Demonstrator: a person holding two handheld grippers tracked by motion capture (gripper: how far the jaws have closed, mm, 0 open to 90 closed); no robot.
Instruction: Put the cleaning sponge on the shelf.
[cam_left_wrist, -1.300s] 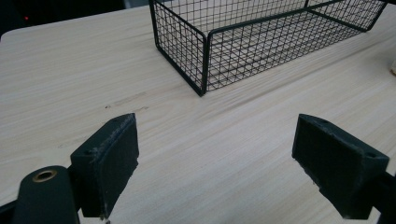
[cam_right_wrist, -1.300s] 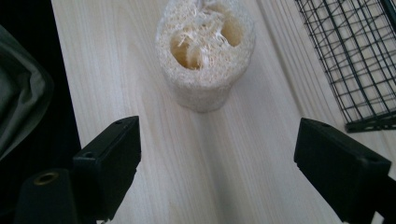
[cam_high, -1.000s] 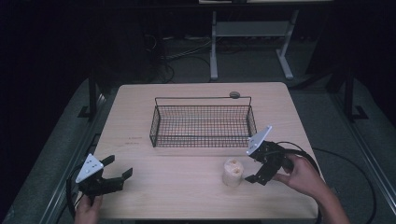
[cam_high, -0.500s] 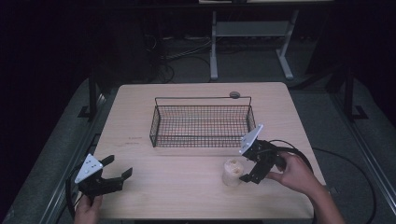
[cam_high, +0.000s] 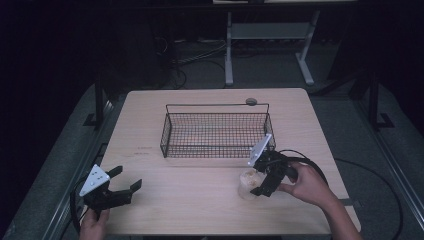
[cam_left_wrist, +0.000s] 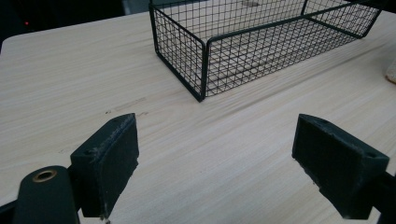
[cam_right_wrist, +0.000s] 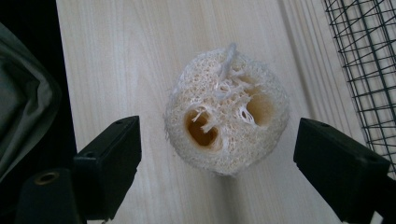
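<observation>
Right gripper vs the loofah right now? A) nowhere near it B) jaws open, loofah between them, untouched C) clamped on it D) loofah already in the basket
B: in the right gripper view the loofah stands on the table between the open jaws of the right gripper, with a gap on each side.

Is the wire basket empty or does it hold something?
Empty. The high view shows only bare mesh inside the wire basket; the loofah piece stands outside on the table.

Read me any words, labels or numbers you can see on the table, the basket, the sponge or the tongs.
None can be read.
Table: a faint dark mark left of the wire basket, too small to read.
Loofah sponge, left tongs and right tongs: no print.
</observation>
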